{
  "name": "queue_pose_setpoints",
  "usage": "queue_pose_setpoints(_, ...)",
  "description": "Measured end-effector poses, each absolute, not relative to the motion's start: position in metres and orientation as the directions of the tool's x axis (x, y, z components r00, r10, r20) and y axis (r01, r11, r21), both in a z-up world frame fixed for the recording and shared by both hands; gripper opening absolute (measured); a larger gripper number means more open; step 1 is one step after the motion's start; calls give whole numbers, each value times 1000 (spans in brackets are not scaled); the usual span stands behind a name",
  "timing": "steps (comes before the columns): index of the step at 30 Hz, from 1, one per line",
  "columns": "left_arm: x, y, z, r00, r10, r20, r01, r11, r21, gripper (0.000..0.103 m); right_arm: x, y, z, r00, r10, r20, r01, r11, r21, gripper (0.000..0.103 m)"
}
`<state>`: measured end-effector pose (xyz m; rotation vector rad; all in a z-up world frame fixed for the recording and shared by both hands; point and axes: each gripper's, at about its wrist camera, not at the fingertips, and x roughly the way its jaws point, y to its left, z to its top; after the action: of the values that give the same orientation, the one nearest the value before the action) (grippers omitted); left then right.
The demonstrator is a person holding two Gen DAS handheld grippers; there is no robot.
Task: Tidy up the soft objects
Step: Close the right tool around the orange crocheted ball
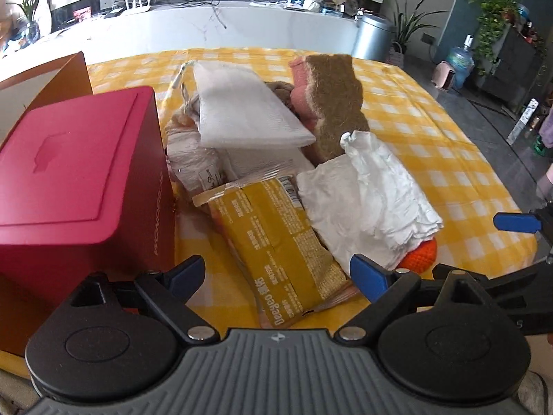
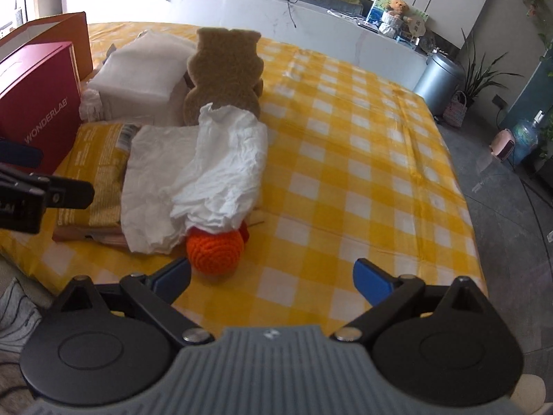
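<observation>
While your left gripper (image 1: 278,273) hangs above the near end of the yellow wipes pack (image 1: 276,242), its jaws stand released with nothing between them. Your right gripper (image 2: 273,276) is likewise spread wide and empty, low over the yellow checked cloth (image 2: 345,173) on the counter. The orange crochet ball (image 2: 214,250) sits at 11 o'clock of the right jaws, just beside the left blue fingertip (image 2: 172,276), its far side tucked under the crumpled white tissue (image 2: 214,166). That tissue overlaps the wipes pack at its 9 o'clock. Beyond it, at 12 o'clock, the brown bear-shaped sponge (image 2: 224,72) leans upright against the white mesh bag (image 2: 138,72). The red box (image 1: 79,180) stands at 9 o'clock of the pile, touching it.
</observation>
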<state>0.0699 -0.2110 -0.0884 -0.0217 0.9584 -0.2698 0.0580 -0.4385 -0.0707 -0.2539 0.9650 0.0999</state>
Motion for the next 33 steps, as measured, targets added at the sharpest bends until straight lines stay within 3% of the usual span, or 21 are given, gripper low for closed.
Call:
queue_pose_setpoints(4, 71, -223, -100, 547, -169, -820, 188, 979, -76, 103, 63, -438, -89, 542, 62, -838, -249, 964, -90, 85)
queue_pose_setpoints(7, 73, -225, -104, 527, -161, -834, 190, 979, -69, 103, 63, -435, -95, 562, 90, -823, -276, 958, -84, 85)
queue_pose_setpoints(10, 72, -222, -104, 531, -160, -832, 185, 980, -71, 103, 66, -437, -98, 580, 74, -812, -278, 954, -112, 76)
queue_pose_setpoints(13, 71, -220, -104, 526, -163, -835, 166, 982, -87, 103, 71, -444, -97, 575, 134, -807, -278, 960, -38, 70)
queue_pose_setpoints(18, 87, -204, -111, 460, -190, -867, -12, 975, -220, 103, 74, -437, -98, 580, 165, -798, -317, 948, -34, 68)
queue_pose_setpoints(20, 91, -200, -112, 455, -202, -868, -81, 961, -266, 103, 78, -438, -103, 562, 152, -813, -283, 959, -16, 54)
queue_pose_setpoints(24, 100, -207, -112, 471, -157, -868, -109, 966, -234, 103, 77, -446, -106, 556, 171, -814, -233, 971, 44, 42)
queue_pose_setpoints(27, 101, -207, -114, 490, -116, -864, -188, 953, -235, 103, 74, -445, -105, 554, 151, -819, -227, 974, 26, 42)
queue_pose_setpoints(28, 100, -207, -114, 499, -101, -861, -209, 950, -233, 102, 73, -445, -105, 553, 147, -820, -226, 974, 22, 42)
queue_pose_setpoints(30, 99, -209, -114, 510, -93, -855, -204, 953, -225, 90, 71, -444, -104, 551, 138, -823, -222, 975, 15, 42)
queue_pose_setpoints(33, 101, -209, -114, 516, -106, -850, -178, 957, -228, 84, 67, -443, -104, 550, 121, -826, -209, 978, 4, 42)
